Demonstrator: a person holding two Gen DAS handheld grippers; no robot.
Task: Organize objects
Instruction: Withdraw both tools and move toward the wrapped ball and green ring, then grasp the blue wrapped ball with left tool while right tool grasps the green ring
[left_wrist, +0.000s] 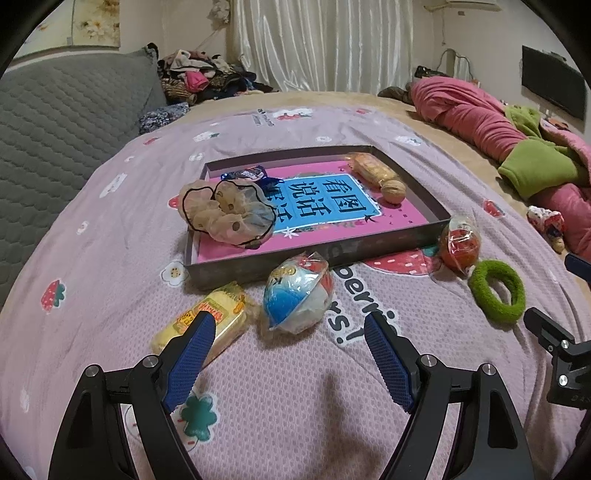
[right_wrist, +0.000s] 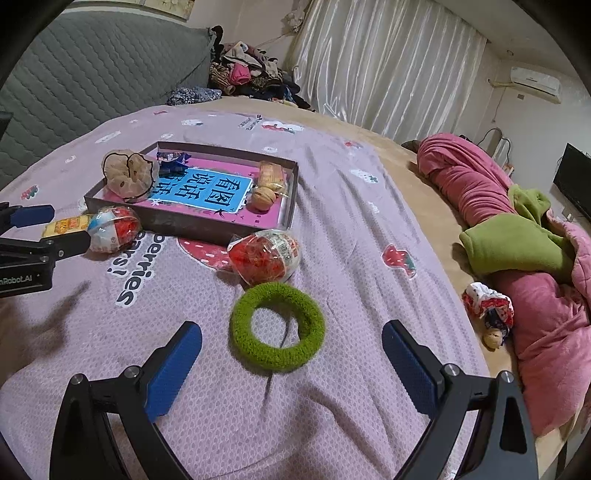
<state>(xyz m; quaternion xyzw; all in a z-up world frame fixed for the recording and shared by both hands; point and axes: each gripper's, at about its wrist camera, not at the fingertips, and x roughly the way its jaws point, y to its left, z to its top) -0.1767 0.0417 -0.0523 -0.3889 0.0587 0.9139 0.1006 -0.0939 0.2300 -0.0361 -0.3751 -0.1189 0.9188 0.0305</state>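
A shallow dark tray (left_wrist: 295, 264) (right_wrist: 184, 225) lies on the bed and holds a pink book, a beige scrunchie (left_wrist: 225, 212) (right_wrist: 127, 177), a blue wrapper (left_wrist: 251, 173), a biscuit pack (left_wrist: 371, 166) (right_wrist: 271, 173) and a walnut (left_wrist: 392, 190) (right_wrist: 263, 197). In front of the tray lie a yellow snack pack (left_wrist: 212, 321), a blue-and-white wrapped egg (left_wrist: 297, 295) (right_wrist: 114, 229), a red wrapped egg (left_wrist: 460, 243) (right_wrist: 264, 256) and a green hair tie (left_wrist: 496, 290) (right_wrist: 277, 330). My left gripper (left_wrist: 290, 325) is open, just short of the blue egg. My right gripper (right_wrist: 291, 334) is open, its fingers either side of the green hair tie.
The lilac strawberry-print bedspread (right_wrist: 351, 221) covers the bed. A pink and green blanket (right_wrist: 517, 229) and a small doll (right_wrist: 487, 310) lie at the right. A grey headboard (left_wrist: 66, 122) and a clothes pile (left_wrist: 207, 74) are at the back left.
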